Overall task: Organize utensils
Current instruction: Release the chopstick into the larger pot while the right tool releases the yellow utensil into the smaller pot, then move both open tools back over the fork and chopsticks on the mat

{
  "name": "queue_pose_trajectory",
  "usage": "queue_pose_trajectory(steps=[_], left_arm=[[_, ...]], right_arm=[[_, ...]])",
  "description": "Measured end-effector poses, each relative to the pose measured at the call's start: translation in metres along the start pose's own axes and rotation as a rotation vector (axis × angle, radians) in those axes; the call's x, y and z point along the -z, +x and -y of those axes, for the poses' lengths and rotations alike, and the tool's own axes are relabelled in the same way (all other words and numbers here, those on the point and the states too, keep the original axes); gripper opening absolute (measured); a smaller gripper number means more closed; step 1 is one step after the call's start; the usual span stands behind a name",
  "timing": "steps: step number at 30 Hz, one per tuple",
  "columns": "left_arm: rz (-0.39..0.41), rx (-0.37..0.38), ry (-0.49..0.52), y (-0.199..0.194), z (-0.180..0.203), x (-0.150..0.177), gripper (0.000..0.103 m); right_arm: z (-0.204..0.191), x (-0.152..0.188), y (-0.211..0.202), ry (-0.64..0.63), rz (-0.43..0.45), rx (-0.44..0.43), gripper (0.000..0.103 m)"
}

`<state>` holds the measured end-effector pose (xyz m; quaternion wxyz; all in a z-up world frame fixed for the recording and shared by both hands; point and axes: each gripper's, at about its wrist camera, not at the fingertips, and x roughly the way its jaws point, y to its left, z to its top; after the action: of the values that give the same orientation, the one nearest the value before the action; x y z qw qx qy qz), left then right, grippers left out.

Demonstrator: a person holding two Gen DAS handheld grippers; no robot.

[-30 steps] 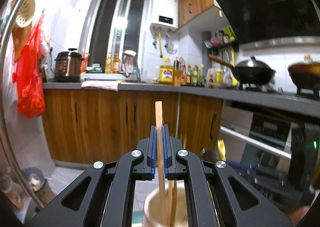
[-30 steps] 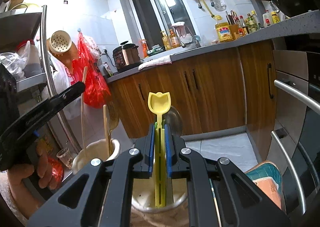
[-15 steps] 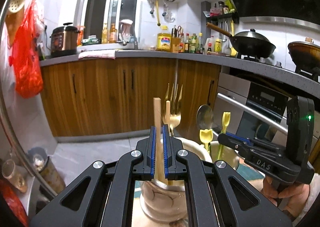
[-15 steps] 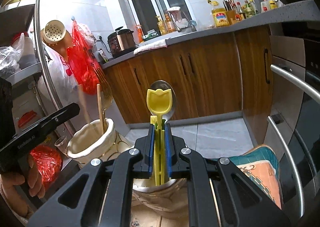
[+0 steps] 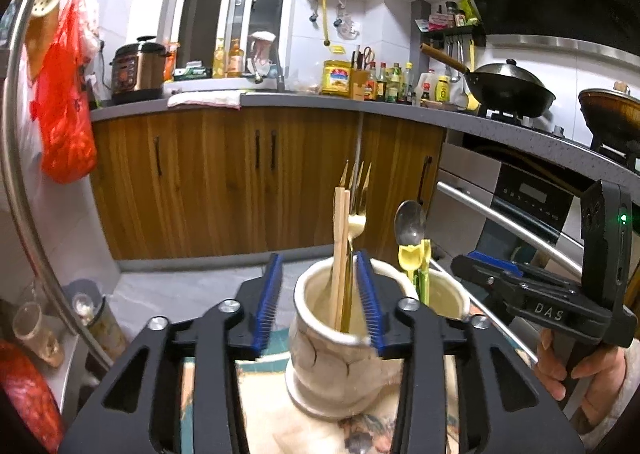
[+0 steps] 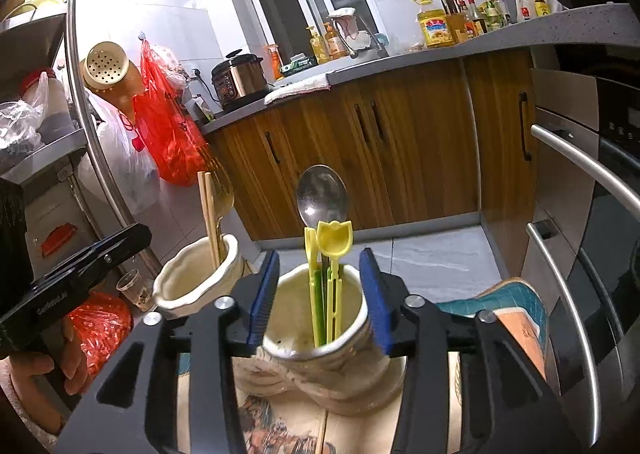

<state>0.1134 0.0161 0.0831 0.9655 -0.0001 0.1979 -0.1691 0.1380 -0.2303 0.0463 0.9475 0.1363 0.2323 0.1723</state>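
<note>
Two cream ceramic cups stand side by side on a patterned mat. The left cup (image 5: 332, 354) holds wooden chopsticks (image 5: 340, 254) and a gold fork (image 5: 356, 214). My left gripper (image 5: 320, 306) is opening, its blue pads spread either side of the cup's mouth and touching nothing. The right cup (image 6: 320, 366) holds a yellow tulip-shaped spoon (image 6: 334, 238), a green-yellow utensil and a metal spoon (image 6: 322, 194). My right gripper (image 6: 318, 302) is also opening, with the yellow spoon's handle free between its pads. Each view shows the other gripper at its edge, held by a hand.
The patterned mat (image 5: 260, 414) covers the surface under the cups. An oven front with steel handles (image 6: 580, 158) is close on the right. A steel rack post (image 6: 92, 142) and a red bag (image 6: 172, 134) are on the left. Wooden cabinets (image 5: 240, 182) face me across the floor.
Both grippers went from shut to open. The left let go of a chopstick, now standing in the left cup. The right let go of the yellow spoon, now standing in the right cup.
</note>
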Motion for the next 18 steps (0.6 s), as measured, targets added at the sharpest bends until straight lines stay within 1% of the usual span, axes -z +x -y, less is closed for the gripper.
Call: queue_pose_trajectory(steps=[1,2,3,4,5,7,8,10,11,12,15,18], left_arm=[[-0.004,-0.002,-0.005,-0.003,-0.001,0.001,0.05],[-0.011,-0.004,-0.012,-0.007,-0.002,0.004,0.056],[-0.016,-0.005,-0.018,-0.011,-0.003,0.006,0.063],[-0.021,-0.007,-0.021,-0.014,-0.004,0.008,0.066],[-0.029,-0.011,-0.023,-0.017,-0.005,0.011,0.071],[-0.051,-0.026,-0.023,-0.024,-0.006,0.019,0.076],[-0.066,-0.035,-0.022,-0.027,-0.006,0.024,0.081],[-0.094,-0.047,-0.024,-0.033,-0.008,0.035,0.087],[-0.107,-0.055,-0.03,-0.035,-0.009,0.041,0.092],[-0.122,-0.062,-0.036,-0.037,-0.01,0.047,0.093],[-0.2,-0.073,-0.057,-0.036,-0.015,0.07,0.094],[-0.259,-0.083,-0.081,-0.037,-0.02,0.092,0.095]], right_arm=[[-0.001,0.002,-0.004,0.001,-0.005,0.0,0.049],[-0.001,0.003,-0.007,0.001,-0.009,-0.001,0.051],[-0.002,0.006,-0.011,0.001,-0.016,0.0,0.056],[-0.003,0.01,-0.015,-0.002,-0.024,0.0,0.06],[-0.003,0.012,-0.017,-0.005,-0.031,0.0,0.062],[-0.005,0.02,-0.024,-0.019,-0.052,0.006,0.07],[-0.006,0.026,-0.028,-0.03,-0.065,0.009,0.072],[-0.006,0.036,-0.034,-0.044,-0.082,0.003,0.084],[-0.006,0.041,-0.036,-0.047,-0.092,0.004,0.086],[-0.005,0.048,-0.039,-0.048,-0.108,0.005,0.089],[-0.002,0.065,-0.044,-0.042,-0.147,0.014,0.098],[0.0,0.08,-0.044,-0.043,-0.189,0.045,0.098]])
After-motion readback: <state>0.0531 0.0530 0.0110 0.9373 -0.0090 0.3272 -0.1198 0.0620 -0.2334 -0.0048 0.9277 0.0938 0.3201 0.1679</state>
